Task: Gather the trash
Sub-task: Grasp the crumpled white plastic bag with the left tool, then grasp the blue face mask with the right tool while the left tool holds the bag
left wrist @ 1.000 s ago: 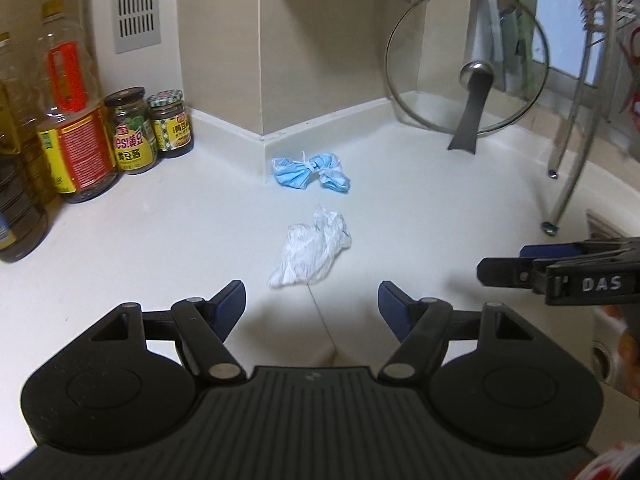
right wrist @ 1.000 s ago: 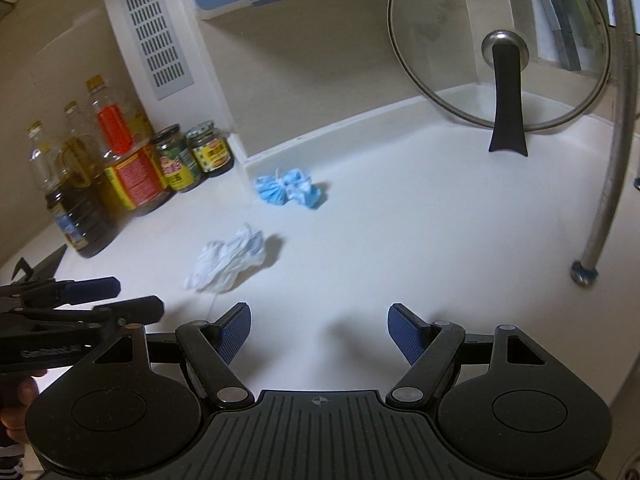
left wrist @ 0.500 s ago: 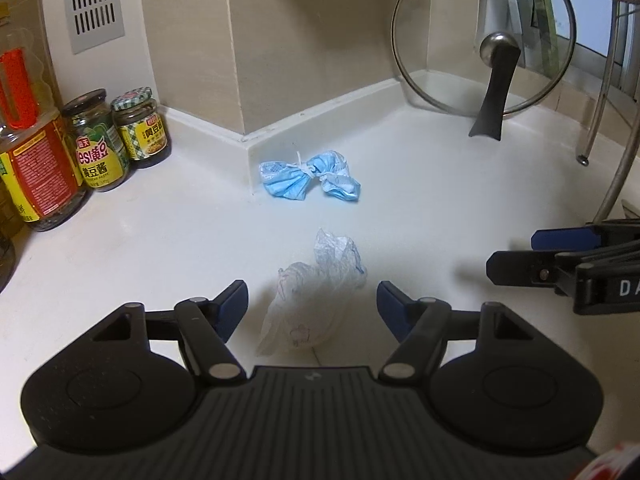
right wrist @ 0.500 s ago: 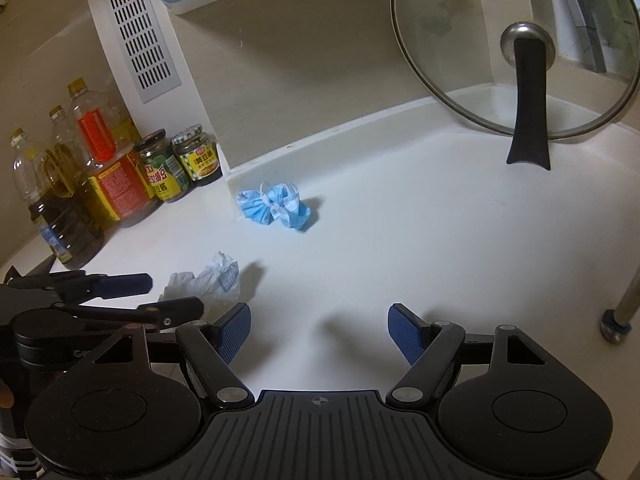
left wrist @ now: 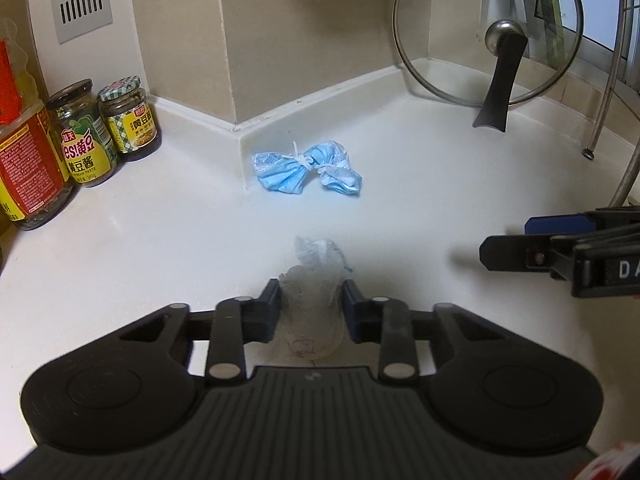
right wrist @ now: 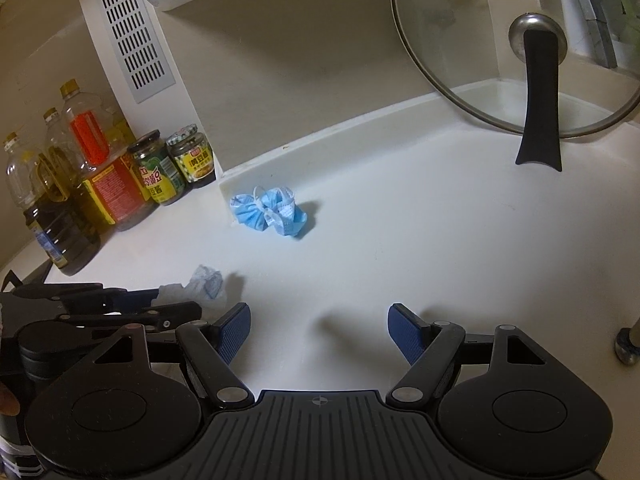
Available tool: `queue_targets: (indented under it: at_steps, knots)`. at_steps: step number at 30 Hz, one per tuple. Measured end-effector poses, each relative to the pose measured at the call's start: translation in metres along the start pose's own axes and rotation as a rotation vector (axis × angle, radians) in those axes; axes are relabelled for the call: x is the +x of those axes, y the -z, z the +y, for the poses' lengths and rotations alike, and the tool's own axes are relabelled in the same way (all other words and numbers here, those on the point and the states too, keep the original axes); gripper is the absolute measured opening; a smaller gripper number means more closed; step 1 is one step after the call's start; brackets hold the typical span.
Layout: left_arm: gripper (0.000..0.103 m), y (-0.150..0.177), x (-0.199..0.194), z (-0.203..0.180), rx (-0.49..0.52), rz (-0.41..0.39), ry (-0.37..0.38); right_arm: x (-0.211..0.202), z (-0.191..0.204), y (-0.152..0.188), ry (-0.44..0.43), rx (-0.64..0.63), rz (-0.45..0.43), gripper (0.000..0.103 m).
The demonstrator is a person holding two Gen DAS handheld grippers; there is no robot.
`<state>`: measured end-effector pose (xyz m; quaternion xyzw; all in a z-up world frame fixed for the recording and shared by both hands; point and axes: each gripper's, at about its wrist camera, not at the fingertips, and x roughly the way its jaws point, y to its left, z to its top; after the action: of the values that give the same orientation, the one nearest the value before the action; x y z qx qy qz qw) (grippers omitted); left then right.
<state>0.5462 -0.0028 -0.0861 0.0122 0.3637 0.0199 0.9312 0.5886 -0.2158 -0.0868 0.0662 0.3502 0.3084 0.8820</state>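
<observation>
A crumpled white tissue (left wrist: 310,300) lies on the white counter (left wrist: 160,232), and my left gripper (left wrist: 310,295) is shut on it. The tissue also shows in the right wrist view (right wrist: 202,285) beside the left gripper (right wrist: 176,304). A bundled blue face mask (left wrist: 306,172) lies farther back by the wall corner, and shows in the right wrist view (right wrist: 270,216) too. My right gripper (right wrist: 316,330) is open and empty over bare counter, to the right of the left one; it shows in the left wrist view (left wrist: 516,240).
Sauce jars (left wrist: 104,132) and oil bottles (right wrist: 76,184) stand at the left against the wall. A glass pot lid (left wrist: 488,36) leans in the back right corner. A metal rack leg (left wrist: 600,92) stands at the right.
My left gripper moved forward over the white tissue and shut on it. My right gripper moved forward and a little right, and stayed open.
</observation>
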Motion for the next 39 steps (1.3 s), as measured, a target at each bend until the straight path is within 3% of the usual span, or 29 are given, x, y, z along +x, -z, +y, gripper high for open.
queue_targets:
  at_steps: [14, 21, 32, 39]
  knots:
    - [0.024, -0.015, -0.026, 0.044, -0.131, -0.069, -0.109, 0.033, 0.006, -0.019, -0.054, -0.082, -0.027, 0.076]
    - [0.024, -0.016, -0.032, 0.074, -0.191, -0.073, -0.181, 0.067, 0.013, -0.042, -0.1, -0.175, -0.044, 0.075]
    - [0.024, -0.013, -0.033, 0.097, -0.227, -0.061, -0.233, 0.119, 0.022, -0.067, -0.137, -0.259, -0.033, 0.075]
    - [0.024, -0.009, -0.037, 0.103, -0.233, -0.054, -0.247, 0.139, 0.027, -0.069, -0.129, -0.277, -0.017, 0.061]
